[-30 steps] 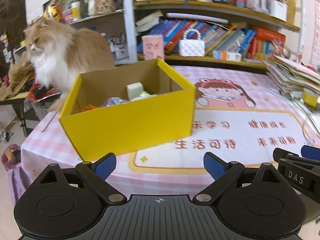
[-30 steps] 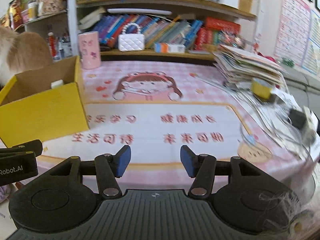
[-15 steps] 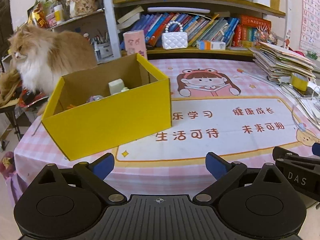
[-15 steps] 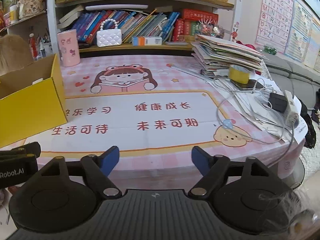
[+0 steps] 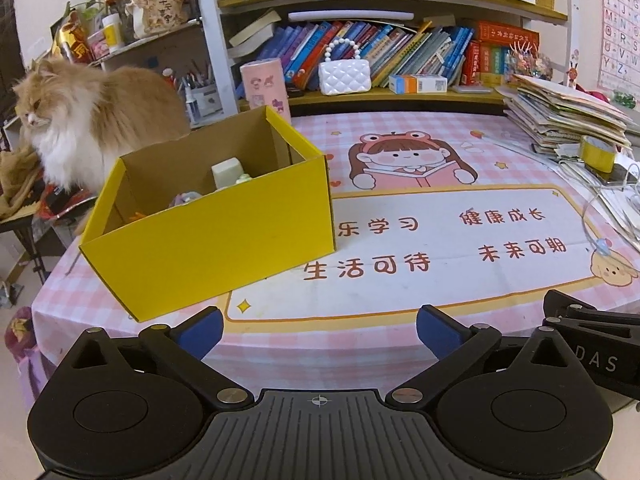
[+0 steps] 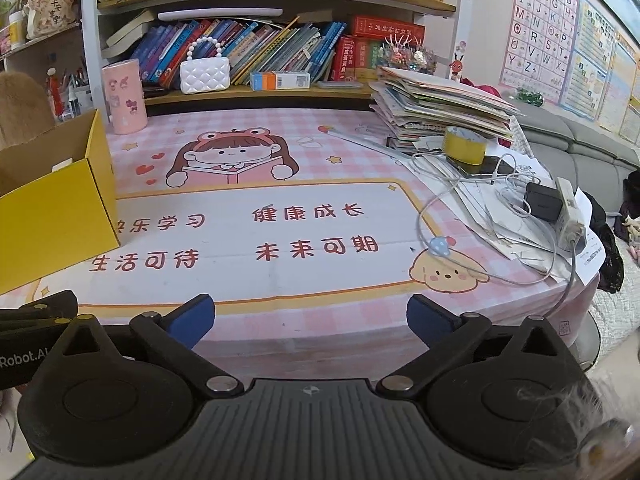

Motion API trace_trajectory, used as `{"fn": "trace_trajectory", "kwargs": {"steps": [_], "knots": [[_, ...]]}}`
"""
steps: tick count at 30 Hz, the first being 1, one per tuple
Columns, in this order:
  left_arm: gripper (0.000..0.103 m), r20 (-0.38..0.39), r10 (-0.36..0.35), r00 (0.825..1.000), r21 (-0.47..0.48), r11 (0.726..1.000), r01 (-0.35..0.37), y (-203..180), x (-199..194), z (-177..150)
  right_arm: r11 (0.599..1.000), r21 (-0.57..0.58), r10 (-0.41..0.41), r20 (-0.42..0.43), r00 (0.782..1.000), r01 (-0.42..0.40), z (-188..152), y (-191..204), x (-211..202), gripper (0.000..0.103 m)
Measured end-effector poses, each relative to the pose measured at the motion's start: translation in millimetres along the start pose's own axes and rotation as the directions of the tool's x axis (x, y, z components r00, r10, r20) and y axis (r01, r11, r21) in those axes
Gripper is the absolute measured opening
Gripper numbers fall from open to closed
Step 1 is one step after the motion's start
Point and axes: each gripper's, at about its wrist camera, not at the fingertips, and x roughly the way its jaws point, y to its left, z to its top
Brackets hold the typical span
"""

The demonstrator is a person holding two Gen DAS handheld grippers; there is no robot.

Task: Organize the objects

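Observation:
A yellow cardboard box (image 5: 216, 240) stands on the left of the pink cartoon tablecloth (image 5: 440, 236), and its corner shows at the left of the right wrist view (image 6: 52, 216). Inside it lie a pale block (image 5: 227, 172) and a few small items, partly hidden by the front wall. My left gripper (image 5: 319, 331) hangs off the table's near edge, jaws opening wide with nothing between them. My right gripper (image 6: 310, 318) sits beside it to the right, its jaws also opening and holding nothing.
A fluffy orange and white cat (image 5: 88, 120) sits behind the box at the left. A pink cylinder (image 6: 124, 98) and white handbag (image 6: 205, 74) stand at the back by the bookshelf. A paper stack (image 6: 444, 108), yellow tape roll (image 6: 464, 150), cables and charger (image 6: 544, 200) crowd the right.
Both grippers drew back from the table, so more of the cloth shows. The right gripper's jaws spread from narrow to wide; the left's widened a little.

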Motion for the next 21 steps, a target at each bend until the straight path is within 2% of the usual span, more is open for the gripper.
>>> {"fn": "trace_trajectory", "kwargs": {"steps": [21], "knots": [[0.103, -0.01, 0.012, 1.0, -0.027, 1.0, -0.012, -1.6, -2.2, -1.4, 1.0, -0.024, -0.014, 0.006, 1.0, 0.014, 2.4, -1.5, -1.3, 0.103]]}}
